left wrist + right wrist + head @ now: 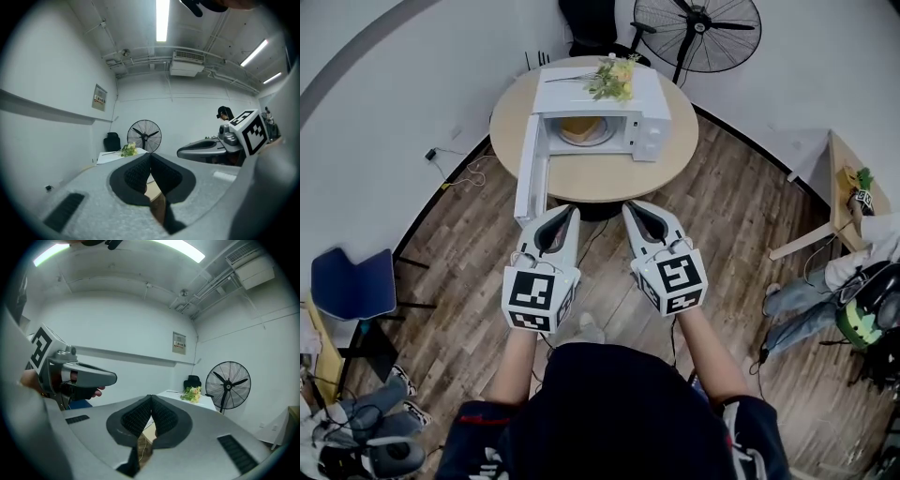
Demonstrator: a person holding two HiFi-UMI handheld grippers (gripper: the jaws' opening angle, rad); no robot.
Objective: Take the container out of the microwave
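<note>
- Two tools side by side, left gripper (pixel 572 213) and right gripper (pixel 630 209); jaws pressed together, holding nothing; tips just short of the table (pixel 609 178)
- microwave (pixel 649 131) beyond, door (pixel 530 169) swung open
- container (pixel 579 126) inside the microwave, well apart from both tips

A round light-wood table (pixel 600 173) stood at the middle of a white-walled room (pixel 375 159) floored in brown wood planks (pixel 731 225). Behind it were a black pedestal fan (pixel 703 28) and a black office chair (pixel 591 23). A blue padded chair (pixel 354 283) sat by the left wall and a pale wooden side table (pixel 842 155) at the right. A grey band (pixel 42 110) ran along the wall below a small framed notice (pixel 99 97). Fluorescent strip lights (pixel 162 21) and a white air-conditioning unit (pixel 186 63) hung from the ceiling.
</note>
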